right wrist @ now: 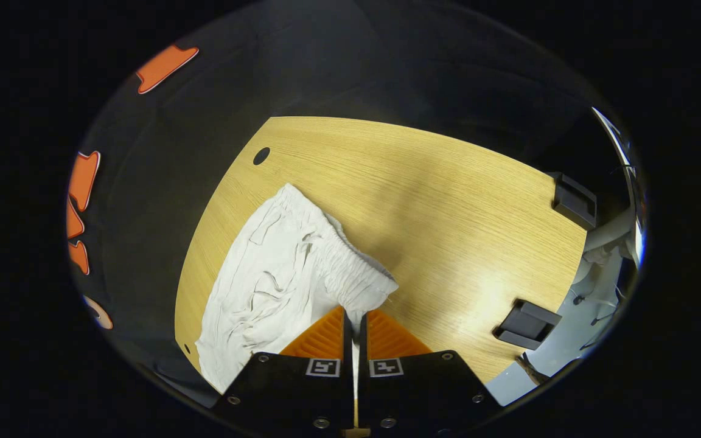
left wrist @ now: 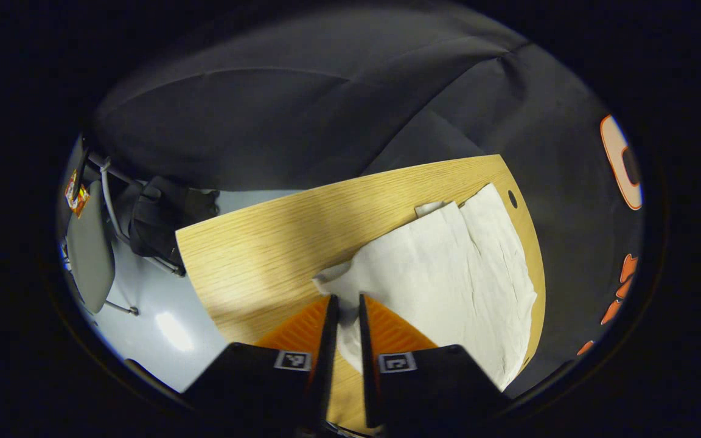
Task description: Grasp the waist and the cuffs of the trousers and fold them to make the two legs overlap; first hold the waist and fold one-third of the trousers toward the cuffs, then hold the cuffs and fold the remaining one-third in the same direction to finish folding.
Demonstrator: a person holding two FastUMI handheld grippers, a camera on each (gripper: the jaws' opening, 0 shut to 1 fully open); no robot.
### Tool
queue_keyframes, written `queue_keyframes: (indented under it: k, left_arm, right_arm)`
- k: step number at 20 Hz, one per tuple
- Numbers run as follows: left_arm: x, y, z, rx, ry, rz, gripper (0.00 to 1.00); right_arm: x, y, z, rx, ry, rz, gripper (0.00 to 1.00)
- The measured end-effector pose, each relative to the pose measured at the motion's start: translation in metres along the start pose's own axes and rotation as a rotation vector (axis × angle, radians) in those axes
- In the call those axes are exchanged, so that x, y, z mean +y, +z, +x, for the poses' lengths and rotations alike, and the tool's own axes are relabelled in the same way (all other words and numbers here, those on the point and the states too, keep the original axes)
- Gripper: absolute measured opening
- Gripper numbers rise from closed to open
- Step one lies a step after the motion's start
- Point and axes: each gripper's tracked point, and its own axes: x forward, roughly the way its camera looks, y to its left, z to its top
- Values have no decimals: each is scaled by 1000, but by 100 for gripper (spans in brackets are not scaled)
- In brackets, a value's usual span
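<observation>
Clenched on white cloth, the left gripper (left wrist: 345,299) has a fold of the trousers (left wrist: 448,274) pinched between its two fingers at the bottom of the left gripper view; the cloth runs down into the narrow gap and its lower part is hidden there. Beyond the fingers the trousers spread to the right and far across the wooden table (left wrist: 265,255), their near right edge hanging at the table's rim. A small dark hole (left wrist: 512,199) sits in the tabletop just past the far corner of the cloth.

In the right gripper view the right gripper (right wrist: 355,314) likewise grips the trousers (right wrist: 277,274), both fingers pressed on the gathered waistband (right wrist: 350,274), which bunches just above the tips. The garment trails left and near over the table (right wrist: 448,201). Two dark clamps (right wrist: 527,323) sit at the table's right edge.

Far left in the left gripper view a grey chair (left wrist: 90,249) is cut off, with a small label (left wrist: 76,194) too blurred to read.
</observation>
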Motion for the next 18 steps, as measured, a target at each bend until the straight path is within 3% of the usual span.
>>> queue_keyframes:
  k: [2,3,4,9,18]
  left_arm:
    - [-9,3,3,-2,-47,20,3]
    - [-12,5,-5,-5,-68,46,7]
    - [-19,9,-7,-21,-94,65,4]
    - [-65,30,-22,-29,-207,144,5]
    - [-128,68,-67,-112,-292,214,5]
  right_arm:
    - [1,2,-3,-8,1,8,4]
    - [2,3,-5,-17,-2,11,4]
    - [3,4,-7,-30,-1,17,3]
    - [7,15,-15,-78,15,58,3]
    - [22,33,-5,-18,28,75,3]
